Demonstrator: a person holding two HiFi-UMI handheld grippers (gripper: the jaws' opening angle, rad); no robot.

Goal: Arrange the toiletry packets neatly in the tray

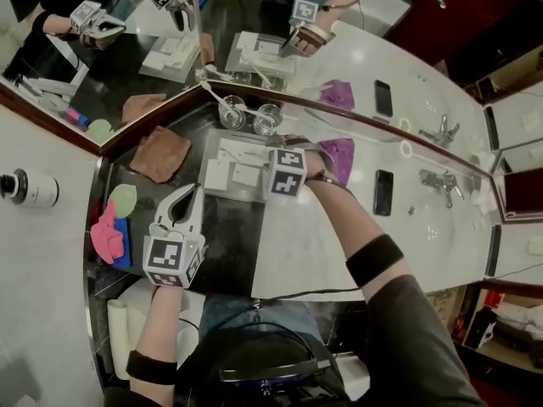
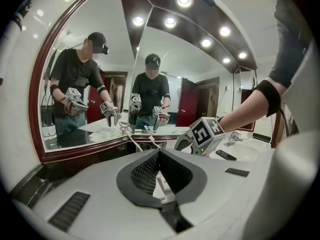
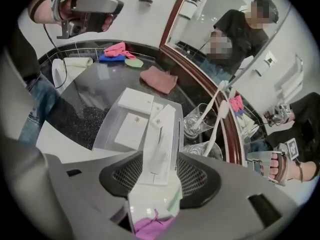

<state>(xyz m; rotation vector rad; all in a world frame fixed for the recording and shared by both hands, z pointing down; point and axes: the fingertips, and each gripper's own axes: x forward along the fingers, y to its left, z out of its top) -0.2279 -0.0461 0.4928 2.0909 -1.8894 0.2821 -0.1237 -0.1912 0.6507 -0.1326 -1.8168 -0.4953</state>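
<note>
A clear tray (image 1: pixel 212 192) sits on the dark counter and holds several white toiletry packets (image 1: pixel 231 153). My right gripper (image 1: pixel 280 153) points steeply down over the tray's right side. In the right gripper view its jaws (image 3: pixel 159 171) stand open around a long white packet (image 3: pixel 161 144) that lies in the tray (image 3: pixel 107 129), with gaps on both sides. Two flat packets (image 3: pixel 131 129) lie to that packet's left. My left gripper (image 1: pixel 192 192) hovers at the front left of the tray, shut and empty (image 2: pixel 159 154).
Two glasses (image 1: pixel 231 110) with toothbrushes stand behind the tray, against the mirror. A brownish cloth (image 1: pixel 161 153) lies to the left, and pink, blue and green items (image 1: pixel 110 231) farther left. A purple pouch (image 1: pixel 339 155), phone (image 1: pixel 383 192) and faucet (image 1: pixel 441 185) are on the right.
</note>
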